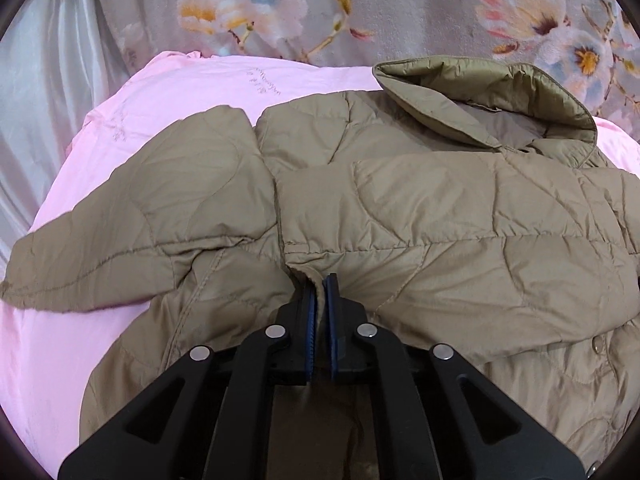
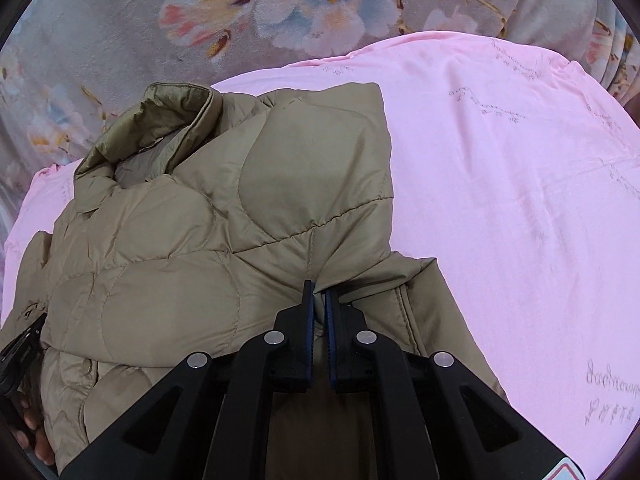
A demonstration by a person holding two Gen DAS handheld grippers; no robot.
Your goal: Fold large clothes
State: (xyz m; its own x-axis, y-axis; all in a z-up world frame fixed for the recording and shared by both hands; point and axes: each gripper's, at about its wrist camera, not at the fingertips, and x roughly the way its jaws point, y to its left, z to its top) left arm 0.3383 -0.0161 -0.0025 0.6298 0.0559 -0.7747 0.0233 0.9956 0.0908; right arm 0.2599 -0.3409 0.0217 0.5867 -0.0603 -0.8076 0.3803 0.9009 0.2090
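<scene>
khaki quilted jacket pinched by both tongs on pink sheet.

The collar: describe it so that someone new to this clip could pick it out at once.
Start at the pink sheet; the tan quilted jacket lies spread on it. At the jacket's far end, near the floral blanket, the collar stands up. Unlike the matte quilted panels, its inside is smooth, shinier olive.
</scene>
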